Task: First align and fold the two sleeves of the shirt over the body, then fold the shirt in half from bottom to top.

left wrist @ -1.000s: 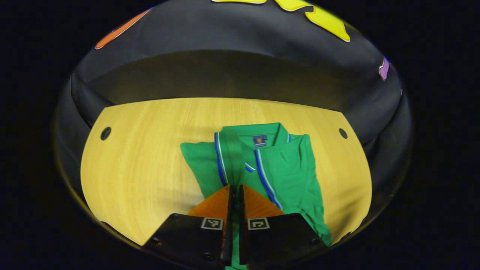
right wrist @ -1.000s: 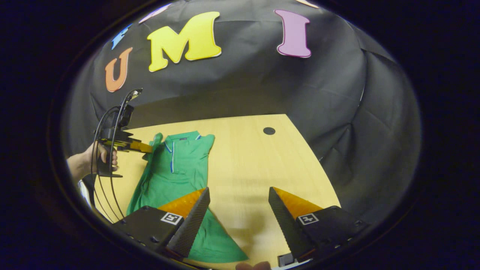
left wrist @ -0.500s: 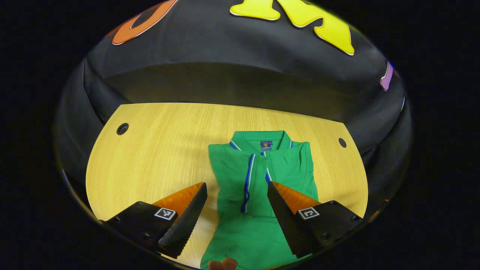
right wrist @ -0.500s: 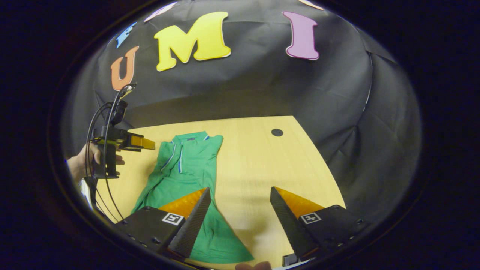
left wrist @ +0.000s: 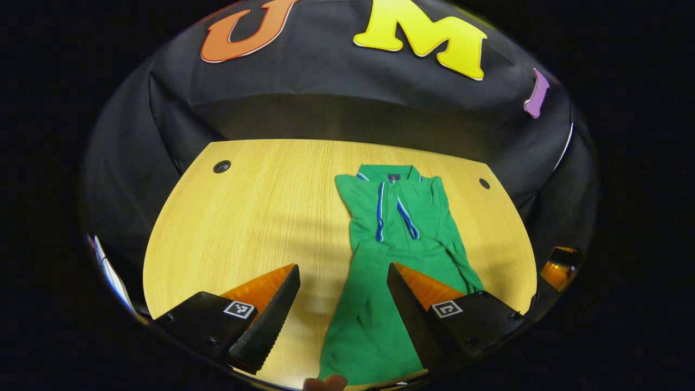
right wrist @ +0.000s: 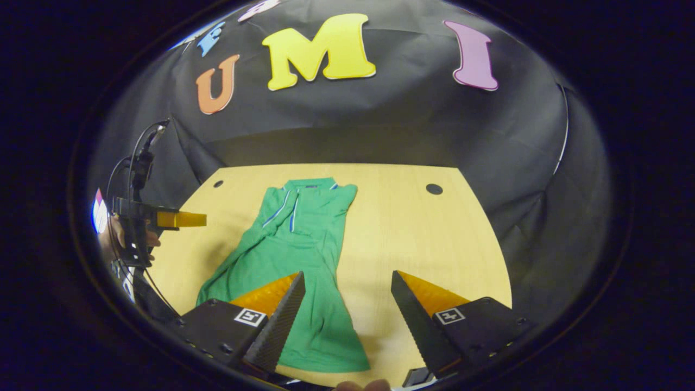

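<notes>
We find the left tongs [left wrist: 342, 282] standing wide apart with nothing between them, raised above the counter [left wrist: 255, 217]. The right tongs [right wrist: 347, 290] are likewise spread and empty, hovering over the near part of the counter.

In the left gripper view the green shirt [left wrist: 396, 250] lies flat on the wood, collar [left wrist: 390, 174] toward the far wall, both sleeves folded in over the body so that the garment forms a narrow strip (the blue-and-white trim runs down the chest). Its lower part lies beneath the gap between the fingers, toward the right finger [left wrist: 412, 304].

The right gripper view adds what the other lacks: the left tongs seen from the side at far left, held in a hand [right wrist: 111, 239], with cables looping above. In this view the shirt lies left of centre, its hem [right wrist: 326, 358] beside the left finger [right wrist: 277, 320].

Two round holes [left wrist: 221, 166] mark the counter's far corners.
</notes>
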Motion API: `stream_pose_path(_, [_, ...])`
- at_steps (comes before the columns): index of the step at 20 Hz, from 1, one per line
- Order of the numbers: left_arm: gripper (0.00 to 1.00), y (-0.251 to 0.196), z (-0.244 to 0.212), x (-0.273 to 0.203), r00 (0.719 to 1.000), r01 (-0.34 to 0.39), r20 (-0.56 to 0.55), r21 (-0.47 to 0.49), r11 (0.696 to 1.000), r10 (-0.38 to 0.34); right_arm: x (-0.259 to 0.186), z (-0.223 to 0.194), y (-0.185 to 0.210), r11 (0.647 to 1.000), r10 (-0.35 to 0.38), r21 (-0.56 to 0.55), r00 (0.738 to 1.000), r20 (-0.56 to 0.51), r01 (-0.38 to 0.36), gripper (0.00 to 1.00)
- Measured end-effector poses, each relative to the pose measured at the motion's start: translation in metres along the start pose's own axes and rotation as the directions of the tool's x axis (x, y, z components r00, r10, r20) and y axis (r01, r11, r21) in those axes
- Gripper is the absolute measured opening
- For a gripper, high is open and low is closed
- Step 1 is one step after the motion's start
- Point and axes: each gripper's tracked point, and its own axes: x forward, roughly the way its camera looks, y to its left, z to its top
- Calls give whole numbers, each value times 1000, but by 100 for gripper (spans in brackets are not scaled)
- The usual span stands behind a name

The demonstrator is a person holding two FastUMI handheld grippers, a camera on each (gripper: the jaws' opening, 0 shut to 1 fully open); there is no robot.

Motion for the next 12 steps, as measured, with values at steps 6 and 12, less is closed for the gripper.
stream_pose_path(6, [100,-6,-107,-33,989,18,-143,-50,999,-25,-10,-76,-11,1000,3,-17,991,-137,-5,97])
stream_pose_path(12, [100,-4,-216,-49,938,21,-343,-103,994,-55,-6,-165,-27,996,-33,-94,949,-315,3,100])
